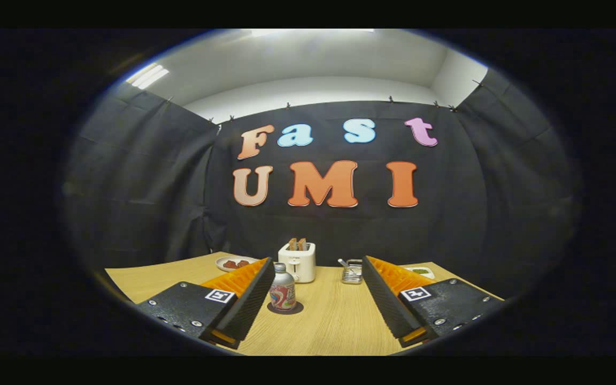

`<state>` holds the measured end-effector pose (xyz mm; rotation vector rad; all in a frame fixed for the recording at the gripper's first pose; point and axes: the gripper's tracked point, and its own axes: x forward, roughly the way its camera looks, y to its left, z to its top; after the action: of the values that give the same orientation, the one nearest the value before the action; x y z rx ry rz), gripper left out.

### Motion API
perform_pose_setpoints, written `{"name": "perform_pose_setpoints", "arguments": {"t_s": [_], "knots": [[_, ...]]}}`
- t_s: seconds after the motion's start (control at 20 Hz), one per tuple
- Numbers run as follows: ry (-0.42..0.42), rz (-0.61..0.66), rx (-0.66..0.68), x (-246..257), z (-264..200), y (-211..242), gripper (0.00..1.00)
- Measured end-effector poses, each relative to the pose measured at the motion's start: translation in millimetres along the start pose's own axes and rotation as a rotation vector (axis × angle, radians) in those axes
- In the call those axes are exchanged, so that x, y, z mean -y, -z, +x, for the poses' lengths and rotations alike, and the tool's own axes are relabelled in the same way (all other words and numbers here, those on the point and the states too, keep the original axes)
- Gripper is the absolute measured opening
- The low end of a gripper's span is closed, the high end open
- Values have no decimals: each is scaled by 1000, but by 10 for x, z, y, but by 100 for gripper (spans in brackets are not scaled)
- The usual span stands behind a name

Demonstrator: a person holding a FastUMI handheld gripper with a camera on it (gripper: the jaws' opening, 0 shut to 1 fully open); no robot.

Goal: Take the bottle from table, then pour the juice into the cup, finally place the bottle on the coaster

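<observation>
The bottle looks small, rigid and smooth — likely slippery, and top-heavy if taken by the cap; best gripped round the labelled middle; it stands upright on a dark coaster on the table, just ahead of the left finger, left of centre; the gripper is wide open, holding nothing.

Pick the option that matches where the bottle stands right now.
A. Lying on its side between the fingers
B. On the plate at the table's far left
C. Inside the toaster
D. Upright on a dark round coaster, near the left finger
D: the bottle stands upright on the dark round coaster on the table, just beside the left finger of the open gripper, which grips nothing.
</observation>
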<state>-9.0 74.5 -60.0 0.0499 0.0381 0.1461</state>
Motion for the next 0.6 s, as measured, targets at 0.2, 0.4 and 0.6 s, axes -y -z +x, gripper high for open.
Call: {"name": "perform_pose_setpoints", "arguments": {"t_s": [0.2,0.4,0.6], "knots": [[23,-7,-39,141,-174,110,97],[70,-8,-25,332,-277,-30,97],[91,-12,-8,441,-366,-67,97]]}}
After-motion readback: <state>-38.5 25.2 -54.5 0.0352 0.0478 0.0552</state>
